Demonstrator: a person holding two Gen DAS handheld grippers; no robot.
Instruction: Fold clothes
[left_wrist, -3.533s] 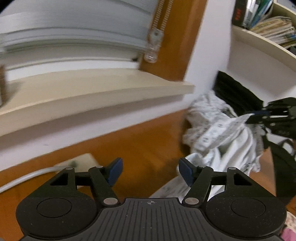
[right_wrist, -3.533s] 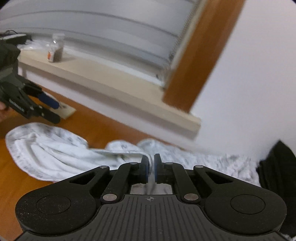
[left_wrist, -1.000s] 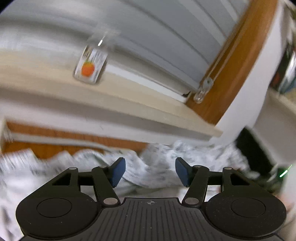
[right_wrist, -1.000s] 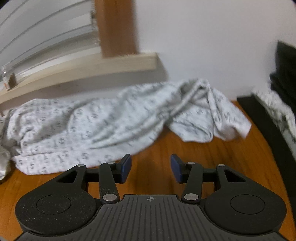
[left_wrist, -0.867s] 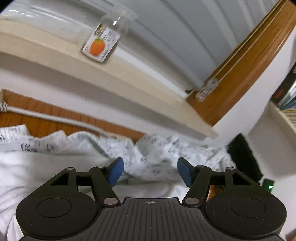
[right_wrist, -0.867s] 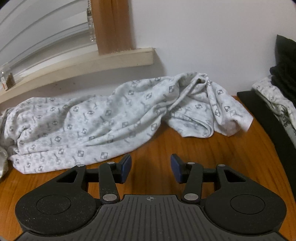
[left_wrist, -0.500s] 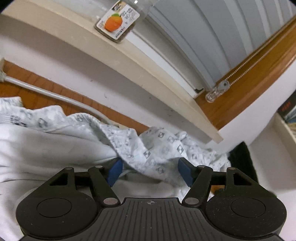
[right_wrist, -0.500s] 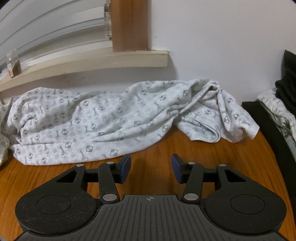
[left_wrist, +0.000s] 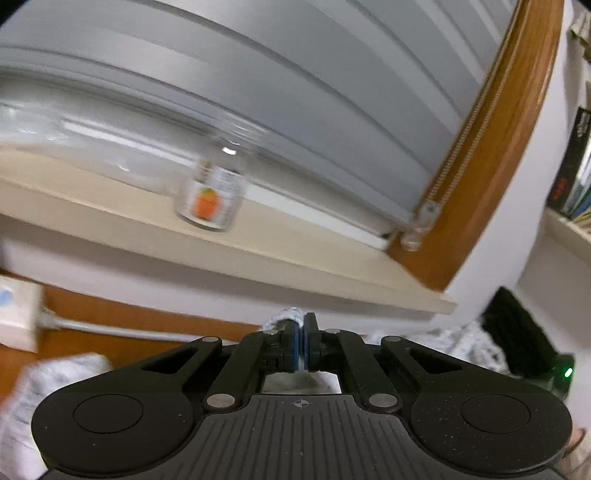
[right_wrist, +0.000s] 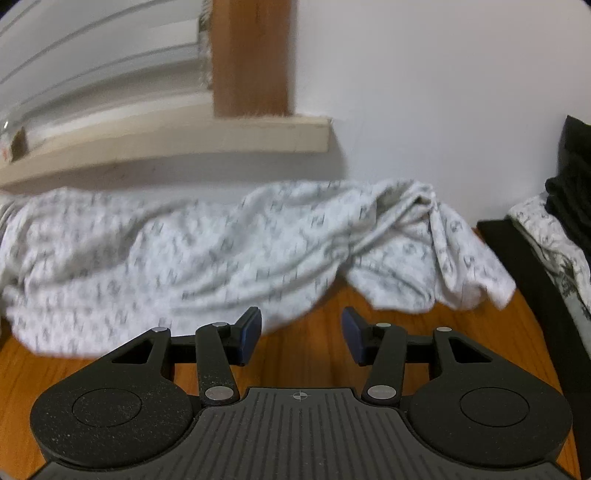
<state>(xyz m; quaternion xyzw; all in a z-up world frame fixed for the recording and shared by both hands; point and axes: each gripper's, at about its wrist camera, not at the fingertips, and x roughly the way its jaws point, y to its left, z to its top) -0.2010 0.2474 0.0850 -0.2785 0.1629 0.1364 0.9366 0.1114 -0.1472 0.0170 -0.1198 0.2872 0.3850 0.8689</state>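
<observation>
A warm orange-brown wooden table (right_wrist: 303, 354) runs up to a white wall, with a pale windowsill (left_wrist: 258, 243) above it, grey blinds (left_wrist: 295, 110) behind that and a wooden window frame (right_wrist: 251, 59) at the sill's right end. In the left wrist view, from the left, a white power strip (left_wrist: 14, 314) sits on the wood with its cable running right along the wall, a small jar with an orange label (left_wrist: 208, 199) stands on the sill, a bead cord (left_wrist: 461, 147) hangs down the frame, and books (left_wrist: 569, 177) fill a shelf at the far right. The left gripper (left_wrist: 301, 347) has clamped shut on a fold of the white patterned garment (right_wrist: 221, 254), a tuft of which pokes up above its blue pads; half a second ago those jaws stood wide with the cloth lying loose between them. The view is now blurred and tilted higher, so how much cloth is caught is hard to tell. In the right wrist view the garment lies crumpled along the wall across most of the table, just beyond the right gripper (right_wrist: 301, 336), whose jaws stand apart over bare wood, holding nothing, as they did before. At the right edge a dark pile of clothes (right_wrist: 576, 177) and another printed cloth (right_wrist: 554, 240) crowd the table's end.
</observation>
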